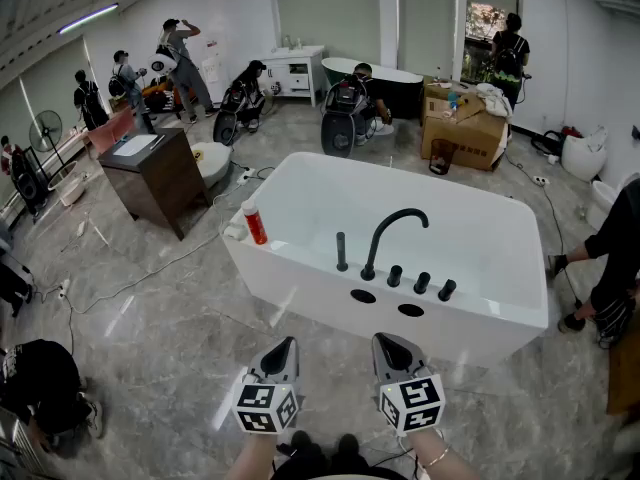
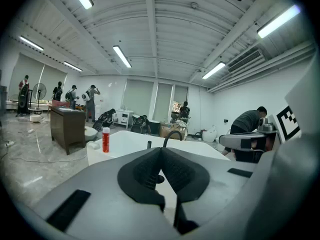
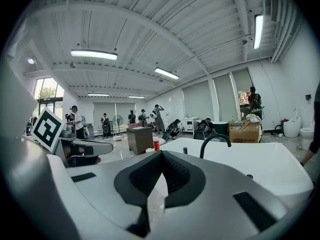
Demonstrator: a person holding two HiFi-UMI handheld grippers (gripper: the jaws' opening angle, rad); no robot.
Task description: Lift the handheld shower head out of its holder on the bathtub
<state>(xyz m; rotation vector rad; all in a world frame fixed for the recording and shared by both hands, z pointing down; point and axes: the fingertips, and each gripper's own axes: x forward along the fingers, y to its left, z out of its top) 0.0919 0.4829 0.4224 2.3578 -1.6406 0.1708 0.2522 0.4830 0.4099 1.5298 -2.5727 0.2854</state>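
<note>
A white bathtub stands ahead of me on the grey floor. On its near rim a black curved faucet rises beside a row of black knobs. The handheld shower head is a slim black stick standing upright in its holder, left of the faucet. It also shows small in the left gripper view and in the right gripper view. My left gripper and right gripper hover side by side short of the tub, both shut and holding nothing.
A red bottle stands on the tub's left corner. A dark wooden cabinet is off to the left, and cardboard boxes sit behind the tub. A person stands by the tub's right end. Several people work at the back.
</note>
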